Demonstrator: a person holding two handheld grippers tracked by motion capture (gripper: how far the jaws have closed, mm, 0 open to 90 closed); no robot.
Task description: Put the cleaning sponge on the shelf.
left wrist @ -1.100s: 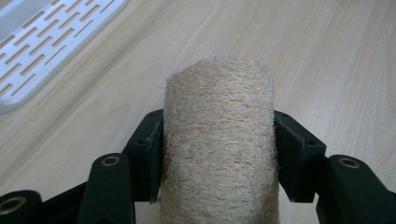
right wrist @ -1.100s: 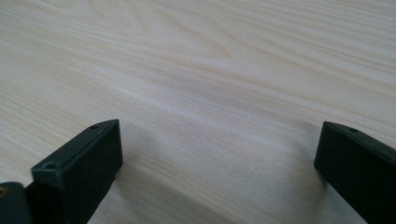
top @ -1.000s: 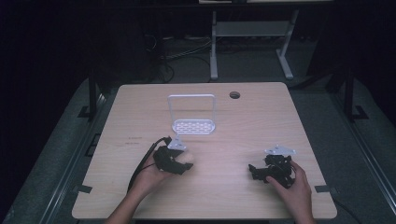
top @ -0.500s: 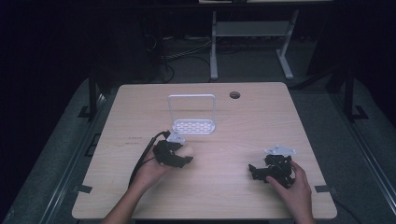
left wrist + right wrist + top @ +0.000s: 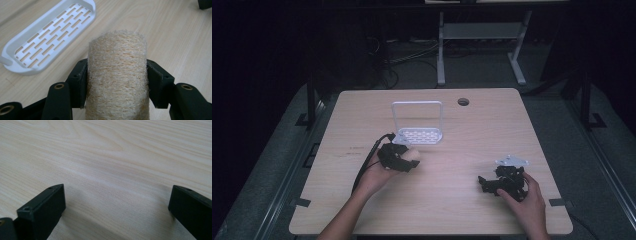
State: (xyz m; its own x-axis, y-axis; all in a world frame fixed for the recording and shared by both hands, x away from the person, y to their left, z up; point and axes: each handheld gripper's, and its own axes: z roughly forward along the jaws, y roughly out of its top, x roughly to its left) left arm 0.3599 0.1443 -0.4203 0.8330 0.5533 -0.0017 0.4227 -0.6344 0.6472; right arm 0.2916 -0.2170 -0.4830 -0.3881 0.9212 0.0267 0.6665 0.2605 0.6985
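**Loofah in the grip, rack just ahead**

High view: the left gripper (image 5: 404, 159) sits a little left of the worktop's (image 5: 447, 210) middle, carrying a pale roll, the loofah sponge (image 5: 412, 161), at its tip. Just beyond it, at about twelve o'clock, stands the white rack (image 5: 417, 135) with its tall wire-like frame and slotted base. The gripper and the rack's near edge look close, but from this height I cannot tell whether they touch. The right gripper (image 5: 486, 183) rests low at about four o'clock on the worktop, well apart from both rack and sponge. A small dark hole (image 5: 463, 101) lies toward the far edge, at one o'clock.

Left gripper view: the loofah sponge (image 5: 117, 75) stands between the two black jaws, which press on its sides and pinch it firmly. The slotted tray of the rack (image 5: 50, 37) lies at about ten o'clock, apart from the sponge, with bare worktop (image 5: 180, 37) between them.

Right gripper view: the jaws stand spread wide with nothing between them but bare worktop (image 5: 112, 165).

Judging by this, the pick-up is done: the sponge is secured and brought near the rack. What seems left is to carry it over the tray, set it down and let go.
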